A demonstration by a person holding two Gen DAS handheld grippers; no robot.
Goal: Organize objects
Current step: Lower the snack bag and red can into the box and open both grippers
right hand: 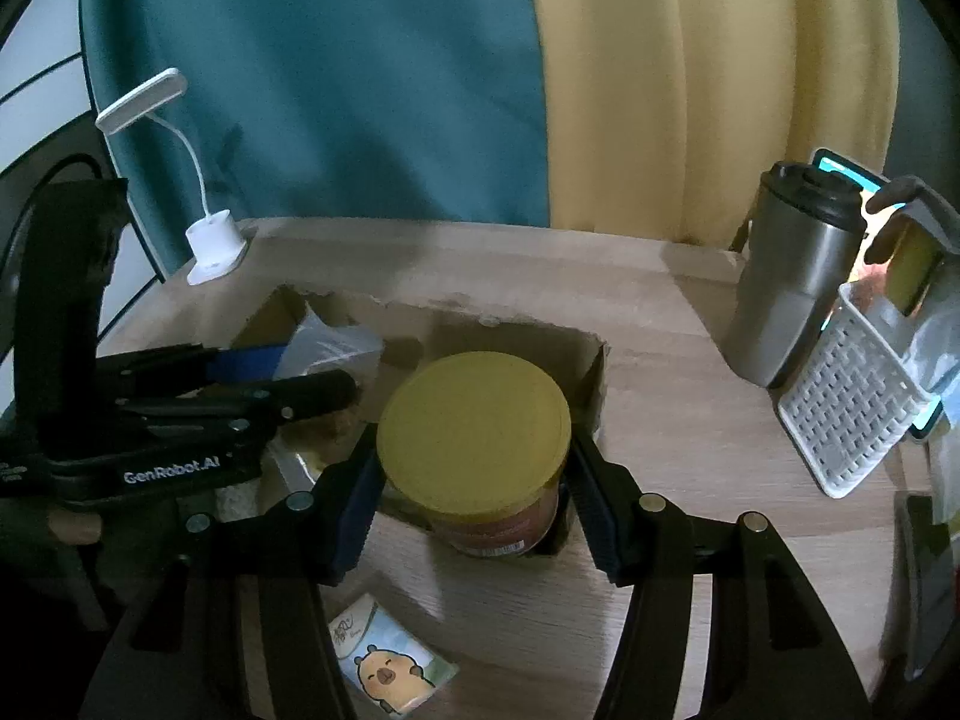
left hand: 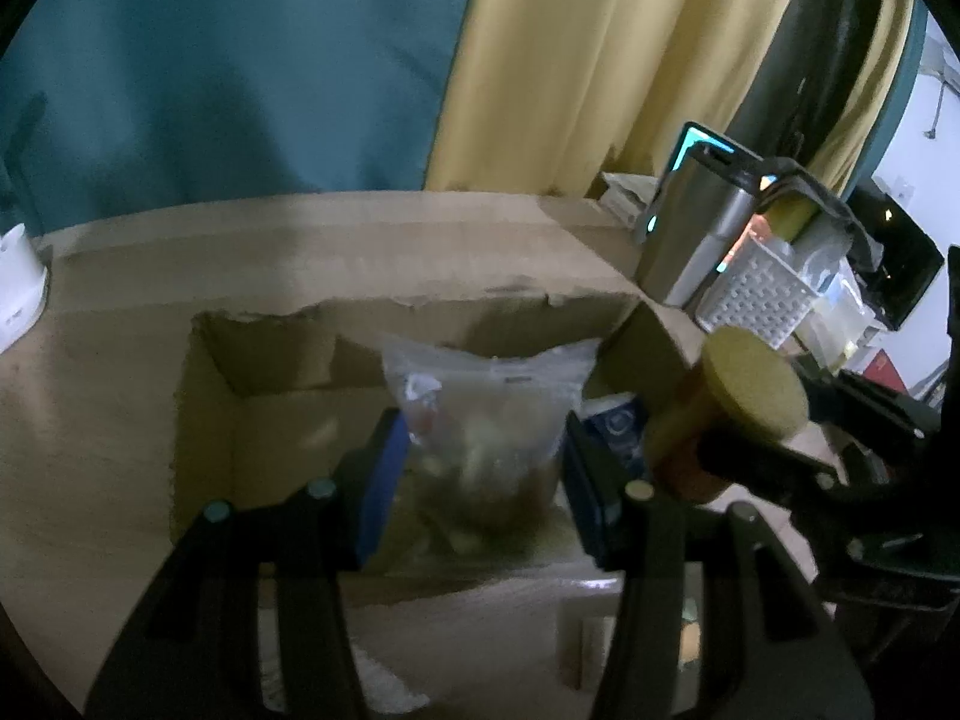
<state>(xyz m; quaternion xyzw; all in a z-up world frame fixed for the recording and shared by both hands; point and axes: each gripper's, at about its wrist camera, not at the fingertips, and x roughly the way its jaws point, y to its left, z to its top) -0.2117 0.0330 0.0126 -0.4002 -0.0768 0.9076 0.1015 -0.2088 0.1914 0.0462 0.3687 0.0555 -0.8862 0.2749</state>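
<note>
Blue pads of our left gripper [left hand: 480, 468] pinch a clear bag [left hand: 486, 420] of food from both sides, holding it upright over the open cardboard box [left hand: 204, 420]. Our right gripper [right hand: 474, 480] is closed on a round jar [right hand: 480, 474], its pads pressed against the jar's sides just under the yellow lid [right hand: 474, 432]; the jar hangs over the near right corner of the same box, lid tilted toward us. From the right wrist view we see the left gripper reaching in from the left with the bag at the box's far left part. Inside the box, just right of the bag, lies a small blue and white packet [left hand: 618, 426]. The box sits on a wooden table [right hand: 690, 408]. On the table near us lies a packet with a cartoon animal [right hand: 390, 666]. Far left stands a white lamp [right hand: 210, 240]; to the right stand a steel tumbler [right hand: 786, 288] and a white basket [right hand: 846, 402]. Teal and yellow curtains [right hand: 372, 90] hang behind.
</note>
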